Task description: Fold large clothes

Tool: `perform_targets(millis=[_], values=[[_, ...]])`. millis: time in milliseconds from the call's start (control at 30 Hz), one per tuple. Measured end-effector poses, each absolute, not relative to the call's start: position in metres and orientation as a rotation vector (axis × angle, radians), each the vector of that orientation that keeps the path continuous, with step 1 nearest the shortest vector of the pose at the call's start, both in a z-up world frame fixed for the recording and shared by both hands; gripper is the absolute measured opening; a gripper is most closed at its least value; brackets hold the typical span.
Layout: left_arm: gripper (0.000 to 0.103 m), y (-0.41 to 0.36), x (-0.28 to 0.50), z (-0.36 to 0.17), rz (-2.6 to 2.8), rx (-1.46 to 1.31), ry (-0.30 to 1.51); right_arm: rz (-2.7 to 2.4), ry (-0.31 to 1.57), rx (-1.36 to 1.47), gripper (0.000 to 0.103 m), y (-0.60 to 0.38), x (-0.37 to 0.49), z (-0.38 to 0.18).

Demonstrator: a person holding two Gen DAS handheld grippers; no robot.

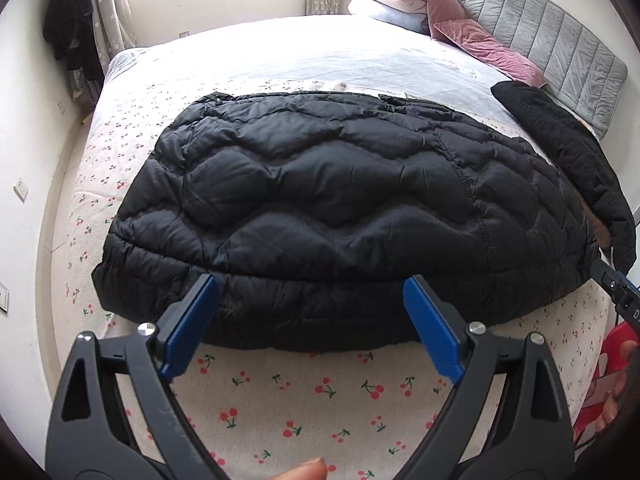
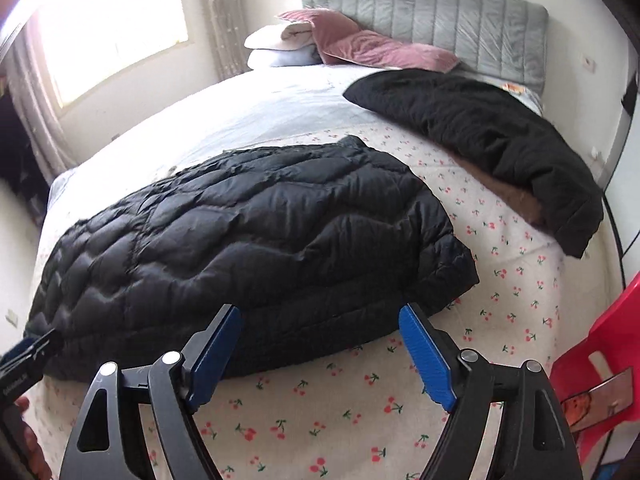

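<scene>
A black quilted puffer jacket [image 1: 320, 208] lies folded flat on the bed's cherry-print sheet [image 1: 312, 400]; it also shows in the right wrist view [image 2: 248, 240]. My left gripper [image 1: 312, 304] is open and empty, its blue pads just at the jacket's near hem. My right gripper [image 2: 320, 332] is open and empty, hovering at the jacket's near right hem. The right gripper's tip [image 1: 612, 284] shows at the right edge of the left wrist view, and the left gripper's tip [image 2: 28, 356] at the left edge of the right wrist view.
A second black garment [image 2: 492, 140] lies over something brown near the grey headboard [image 2: 440, 12]. Pink and white pillows [image 2: 340, 44] are stacked at the bed's head. A red object [image 2: 600, 368] stands at the right. A window [image 2: 112, 24] and dark hanging clothes [image 1: 68, 20] are to the left.
</scene>
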State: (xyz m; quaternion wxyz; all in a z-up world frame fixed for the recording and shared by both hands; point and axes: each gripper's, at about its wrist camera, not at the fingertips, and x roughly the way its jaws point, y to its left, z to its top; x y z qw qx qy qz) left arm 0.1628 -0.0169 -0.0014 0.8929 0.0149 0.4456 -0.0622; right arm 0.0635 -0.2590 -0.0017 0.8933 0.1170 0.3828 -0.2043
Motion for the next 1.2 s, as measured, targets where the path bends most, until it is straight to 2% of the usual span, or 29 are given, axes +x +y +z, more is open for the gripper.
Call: perform_targets(millis=[300, 1200], values=[[0.093, -0.045, 0.122, -0.007, -0.147, 0.091, 0.913, -0.328, 0.864, 0.100, 0.088, -0.210, 0.063, -0.016], [0.093, -0.056, 0.124, -0.016, -0.131, 0.112, 0.926, -0.311, 0.873, 0.157, 0.088, -0.206, 0.068, -0.023]])
